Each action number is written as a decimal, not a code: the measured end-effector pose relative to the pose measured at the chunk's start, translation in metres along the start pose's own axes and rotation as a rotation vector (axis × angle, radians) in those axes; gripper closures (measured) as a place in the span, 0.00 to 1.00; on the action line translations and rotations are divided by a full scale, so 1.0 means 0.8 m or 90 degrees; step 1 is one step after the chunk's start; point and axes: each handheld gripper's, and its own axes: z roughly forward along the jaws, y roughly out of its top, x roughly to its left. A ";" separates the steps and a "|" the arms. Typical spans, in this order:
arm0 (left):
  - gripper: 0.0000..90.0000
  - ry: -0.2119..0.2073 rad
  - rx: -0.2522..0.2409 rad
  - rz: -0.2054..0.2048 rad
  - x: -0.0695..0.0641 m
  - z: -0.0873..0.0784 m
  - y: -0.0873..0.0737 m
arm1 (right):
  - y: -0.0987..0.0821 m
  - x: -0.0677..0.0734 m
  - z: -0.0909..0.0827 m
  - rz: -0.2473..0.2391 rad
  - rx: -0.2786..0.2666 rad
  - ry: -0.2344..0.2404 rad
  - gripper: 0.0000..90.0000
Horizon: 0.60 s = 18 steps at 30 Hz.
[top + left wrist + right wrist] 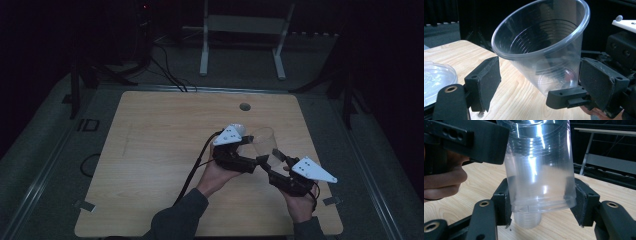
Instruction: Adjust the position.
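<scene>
Cup: a clear, thin-walled plastic one, clamped by the right gripper near its base. In the right gripper view both black jaws press flat on opposite sides of the lower wall. It hangs above the wooden table, over its right-hand near part, and does not touch the board. A ribbed translucent shape shows below the base in that view; I cannot tell what it is.

The left gripper stands open, one pad on each side of the cup with wood visible in the gaps, so it flanks the cup without gripping. In the left gripper view the cup is tilted, its mouth up and toward the camera. In the high view the two grippers meet nose to nose at the cup, the left one to the left and slightly farther, the right one nearer.

Judging by the thin wall and ribbed sides, the cup is very light, springy and easily crushed or cracked, and its smooth taper would let it slip upward out of a hard squeeze. The stiffest places to hold should be low by the base or under the rolled rim, with gentle pressure.

A clear plastic lid lies on the table to the left.
</scene>
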 end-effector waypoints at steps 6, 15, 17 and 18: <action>0.19 -0.007 -0.006 -0.012 0.000 0.002 0.001 | -0.002 0.001 0.002 0.001 0.002 0.002 0.47; 0.19 -0.018 -0.010 -0.031 0.002 0.014 0.001 | -0.004 0.004 0.005 -0.003 0.006 0.008 0.47; 0.19 -0.018 -0.014 -0.037 0.003 0.014 0.001 | -0.004 0.005 0.005 -0.004 0.008 0.011 0.47; 0.19 -0.018 -0.017 -0.040 0.003 0.014 0.001 | -0.004 0.005 0.006 -0.005 0.009 0.011 0.47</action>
